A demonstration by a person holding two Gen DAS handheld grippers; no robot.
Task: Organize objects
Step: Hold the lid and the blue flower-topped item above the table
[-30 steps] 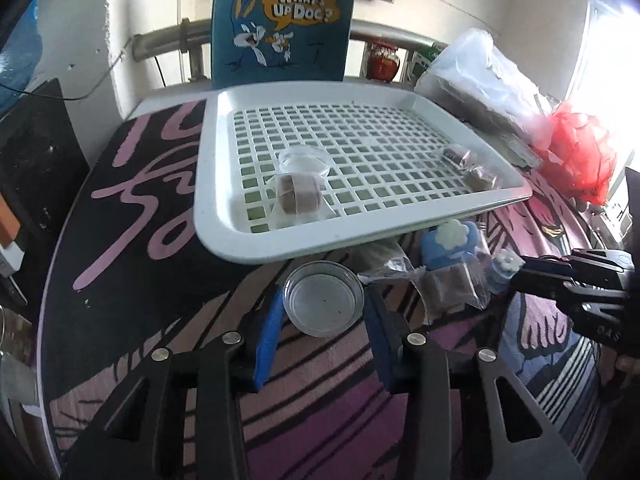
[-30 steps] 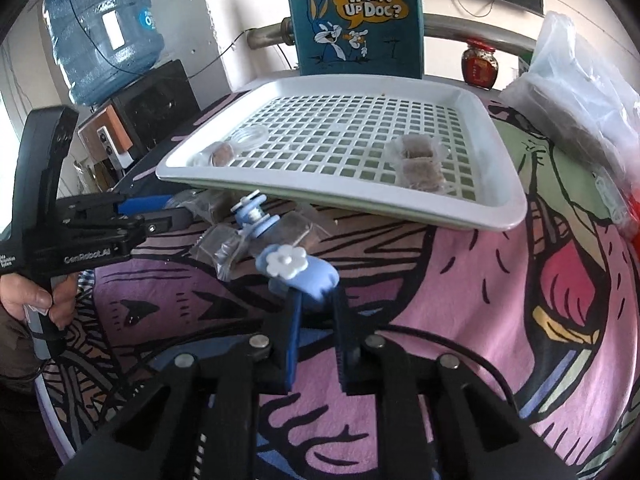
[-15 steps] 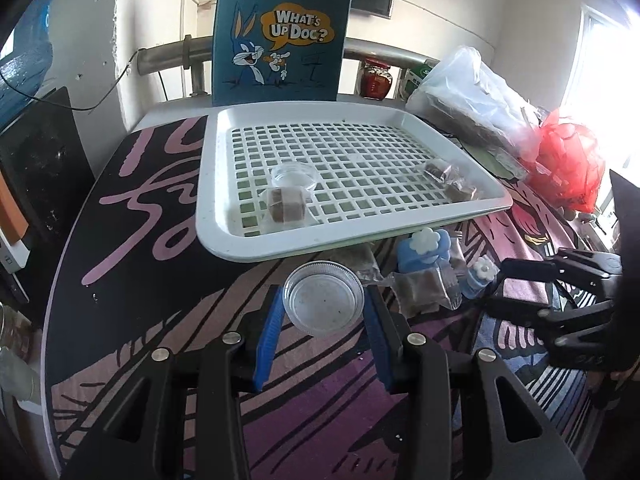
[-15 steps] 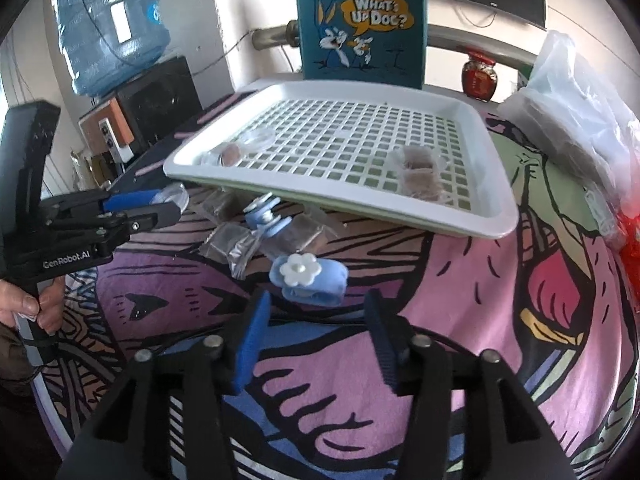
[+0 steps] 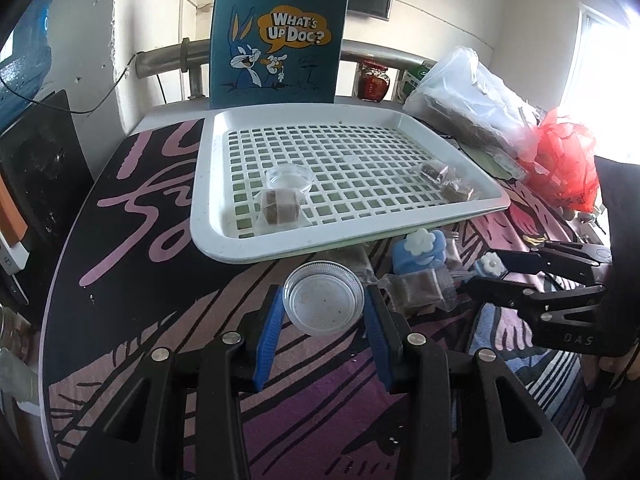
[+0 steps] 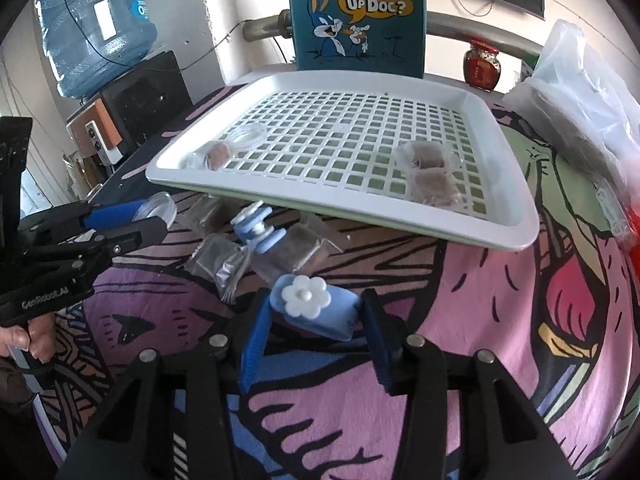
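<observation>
My left gripper (image 5: 323,297) is shut on a clear round plastic lid (image 5: 323,300), held just above the cloth in front of the white lattice tray (image 5: 224,240). My right gripper (image 6: 314,316) has a light blue clip with a white flower (image 6: 316,308) lying between its blue fingers. Its jaws are closing, and thin gaps still show beside the clip. In the left wrist view that right gripper (image 5: 484,276) reaches in from the right. A second blue flower clip (image 6: 256,228) stands among clear packets of brown blocks (image 6: 216,260). The tray (image 6: 520,232) holds a clear dish and several brown-block packets.
A blue cartoon tote bag (image 5: 280,36) stands behind the tray. A red jar (image 6: 482,66) and plastic bags (image 5: 468,96) sit at the back right, with a red mesh bag (image 5: 564,160) beside them. A water bottle (image 6: 96,20) and black box are off the table's left.
The right gripper went from shut to wide open, then narrowed again with the flower clip between its fingers. The left gripper kept still with the lid.
</observation>
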